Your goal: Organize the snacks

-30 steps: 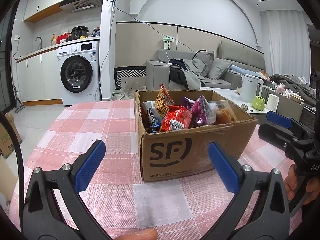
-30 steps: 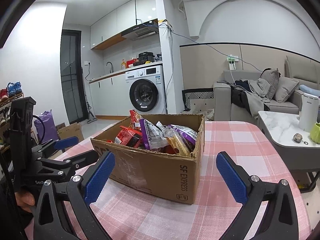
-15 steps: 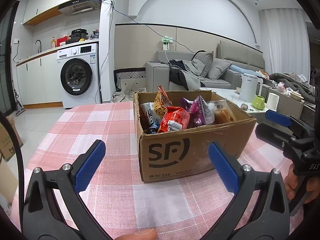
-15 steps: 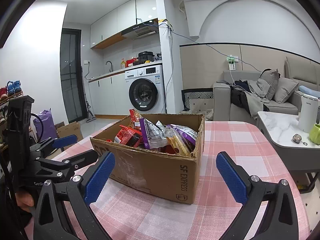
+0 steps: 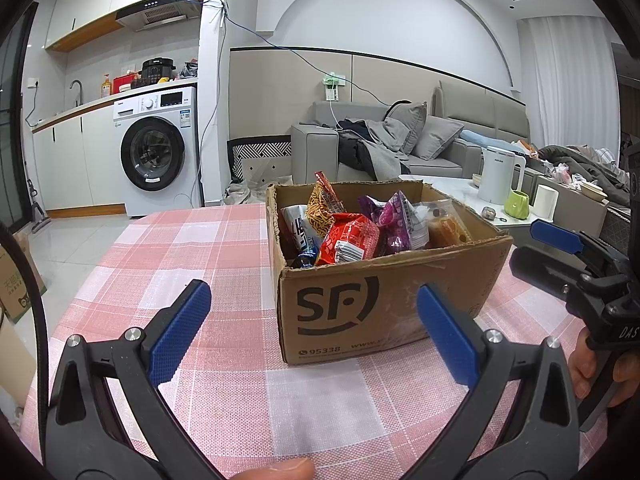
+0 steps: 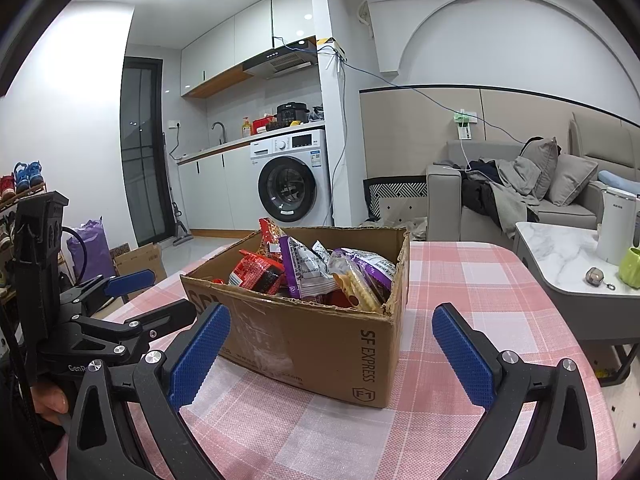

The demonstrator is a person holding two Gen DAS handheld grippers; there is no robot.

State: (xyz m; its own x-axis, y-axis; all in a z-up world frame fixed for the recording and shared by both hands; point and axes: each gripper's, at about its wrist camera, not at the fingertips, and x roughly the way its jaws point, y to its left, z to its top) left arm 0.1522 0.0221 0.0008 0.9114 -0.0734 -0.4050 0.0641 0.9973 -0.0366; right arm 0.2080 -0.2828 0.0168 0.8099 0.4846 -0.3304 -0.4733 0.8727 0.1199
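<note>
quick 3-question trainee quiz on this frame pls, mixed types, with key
1. True or false: the left gripper is shut on a snack.
2. The cardboard box stands on: A) the pink checked tablecloth B) the floor C) the sofa
3. Fill in: the red snack bag lies ____ the box.

Key
1. False. Its jaws stand wide apart with nothing between them; the right gripper is also open and empty.
2. A
3. inside, among the other packets; no snack lies out on the cloth in either view.
</note>
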